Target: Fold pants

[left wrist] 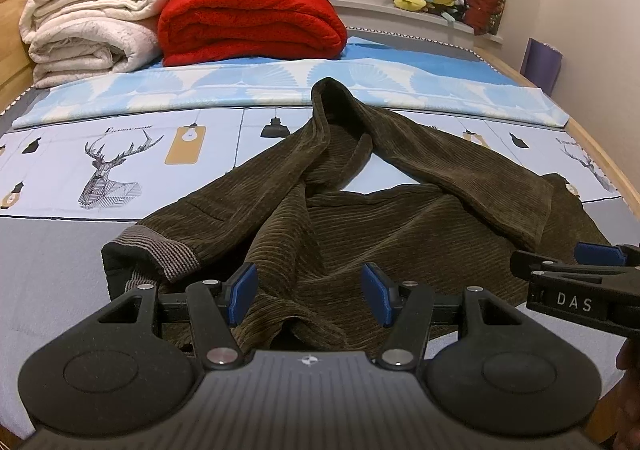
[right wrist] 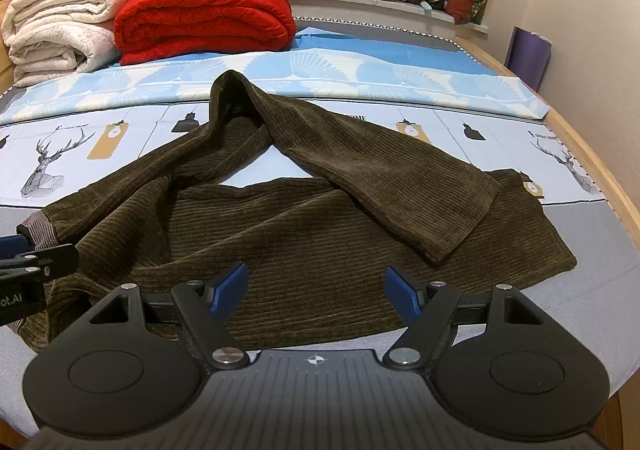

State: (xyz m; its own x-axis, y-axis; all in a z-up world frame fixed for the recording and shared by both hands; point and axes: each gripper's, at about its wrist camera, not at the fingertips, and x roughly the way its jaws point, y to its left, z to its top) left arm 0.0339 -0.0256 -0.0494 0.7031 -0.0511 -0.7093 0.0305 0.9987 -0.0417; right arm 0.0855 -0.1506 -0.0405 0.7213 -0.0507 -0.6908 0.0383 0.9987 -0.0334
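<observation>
Left wrist view shows the pants (left wrist: 360,217) lying crumpled on the bed (left wrist: 60,250), a dark olive-brown corduroy pair with thick ribs. The waistband (left wrist: 160,250), with its grey ribbed elastic, lies near the left gripper (left wrist: 310,296), while one leg runs away toward the pillows, bends in a raised loop and comes back across the other leg, so the two legs are crossed and not yet laid straight. The left gripper has its blue pads (left wrist: 242,292) apart, with cloth seen below between them but nothing pinched. In the right wrist view the right gripper (right wrist: 316,296) also stands with its pads wide apart above the near edge of the cloth, and it holds nothing. I judge the fabric as soft and limp, a little heavy for its thickness, and not slippery, because the ribs should give the pads good friction. It is not fragile, but it will sag and drag on the sheet when lifted by one point only. A good place to take hold seems the waistband at the left and the hem (right wrist: 460,242) of the folded-back leg at the right, since these edges are thicker. Pinching only one layer there may be difficult.
</observation>
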